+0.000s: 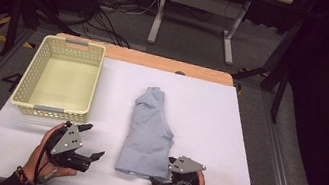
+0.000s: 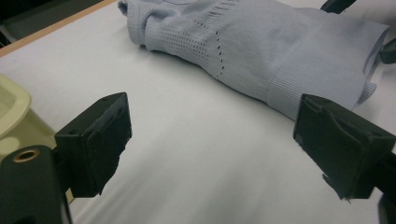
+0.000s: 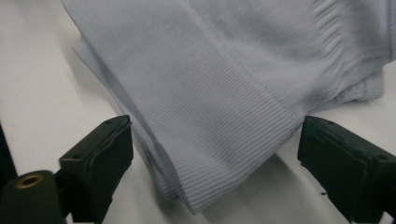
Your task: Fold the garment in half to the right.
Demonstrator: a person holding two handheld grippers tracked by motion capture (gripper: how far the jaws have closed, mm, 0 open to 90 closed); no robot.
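Observation:
A light blue-grey knit garment [image 1: 149, 125] lies folded lengthwise in the middle of the white table cover [image 1: 215, 111], ribbed hem toward me. To the left of the hem, my left gripper [image 1: 95, 140] is open, apart from the cloth. In the left gripper view its jaws [image 2: 215, 135] stand wide over bare cover, with the garment [image 2: 261, 46] beyond them. My right gripper [image 1: 163, 170] is at the hem's right corner. In the right gripper view it [image 3: 219, 158] is open, with the ribbed hem of the garment [image 3: 224, 70] lying between the pads, which do not press on it.
A pale yellow perforated basket [image 1: 67, 42] stands at the table's back left; its corner [image 2: 9, 102] shows in the left gripper view. Beyond the table's wooden far edge [image 1: 167, 63] are a desk frame and cables on the floor.

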